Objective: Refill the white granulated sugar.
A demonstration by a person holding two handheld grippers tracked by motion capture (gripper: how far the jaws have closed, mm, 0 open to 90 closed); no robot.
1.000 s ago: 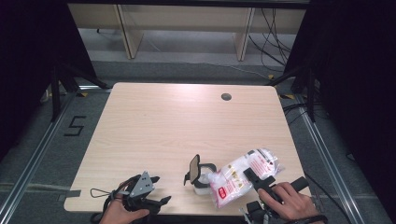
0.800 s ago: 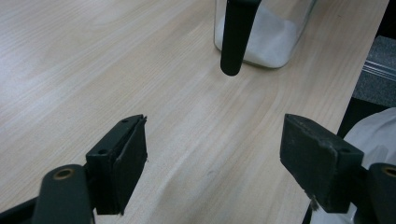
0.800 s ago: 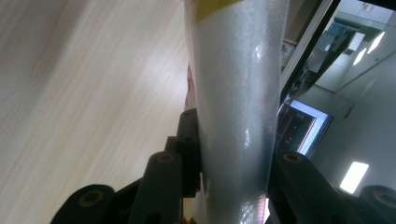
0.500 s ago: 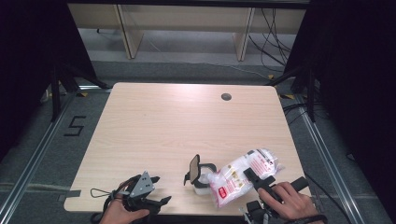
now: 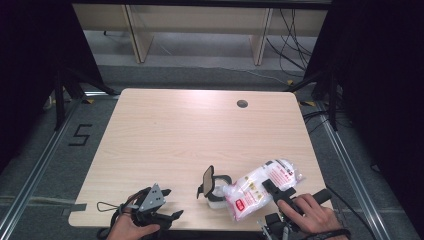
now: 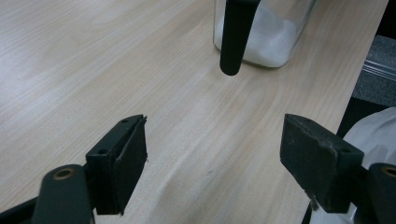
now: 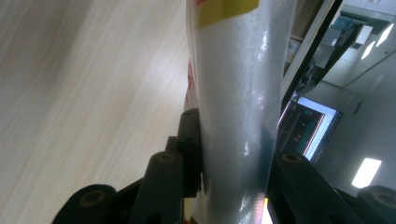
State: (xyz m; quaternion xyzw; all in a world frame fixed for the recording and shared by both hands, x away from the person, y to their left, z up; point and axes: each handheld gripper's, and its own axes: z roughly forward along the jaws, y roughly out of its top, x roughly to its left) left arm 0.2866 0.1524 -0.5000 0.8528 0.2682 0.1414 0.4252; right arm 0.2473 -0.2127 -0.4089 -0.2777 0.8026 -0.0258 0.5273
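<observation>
A clear glass jar (image 5: 217, 192) with white powder in its bottom stands near the table's front edge, its black hinged lid (image 5: 207, 181) flipped up. A white plastic bag (image 5: 262, 187) with red print is tilted with one end over the jar's mouth. My right gripper (image 5: 274, 192) is shut on the bag; in the right gripper view both jaws press the bag (image 7: 233, 93). My left gripper (image 5: 167, 207) rests open at the front left, nothing between its jaws. In the left gripper view the jar (image 6: 261, 32) and its lid (image 6: 233, 35) stand ahead of my left gripper (image 6: 215, 172).
The light wooden table (image 5: 175, 135) has a round cable hole (image 5: 242, 104) at the back right. Dark curtains flank both sides, and shelving stands behind. Cables lie on the floor at the right.
</observation>
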